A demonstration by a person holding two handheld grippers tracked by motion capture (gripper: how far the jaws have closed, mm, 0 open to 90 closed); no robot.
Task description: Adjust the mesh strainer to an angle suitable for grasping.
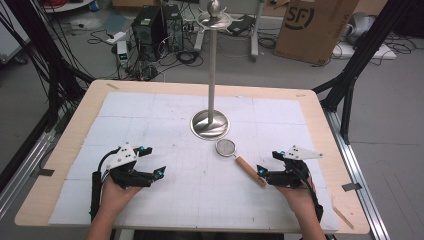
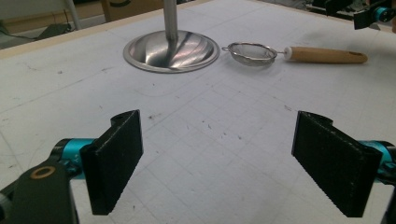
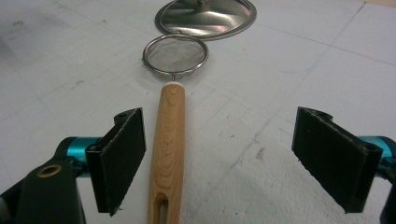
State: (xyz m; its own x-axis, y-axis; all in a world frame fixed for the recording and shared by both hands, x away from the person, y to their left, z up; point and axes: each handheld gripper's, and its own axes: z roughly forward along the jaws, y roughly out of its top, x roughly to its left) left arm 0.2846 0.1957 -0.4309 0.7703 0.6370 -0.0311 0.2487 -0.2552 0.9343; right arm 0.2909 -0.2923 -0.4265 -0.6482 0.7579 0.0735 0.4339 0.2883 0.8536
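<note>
I had both grippers low over the white gridded mat that covered most of the wooden table, each near the table's near edge. The left gripper sat toward the near left corner, held in a hand, its jaws spread wide with nothing but bare mat between them in the left gripper view.

The right gripper sat toward the near right corner, and its jaws were likewise released and wide apart. In the right gripper view the strainer's wooden handle ran up between them, lying flat on the mat just beside the left-hand jaw; I could not tell whether it touched that pad, and it lay well apart from the other.

The small mesh strainer lay near the middle of the table, its round metal bowl just in front of the steel stand's base, the handle slanting back toward the right gripper. The stand's pole rose upright from that base, between the centre and the far edge.
</note>
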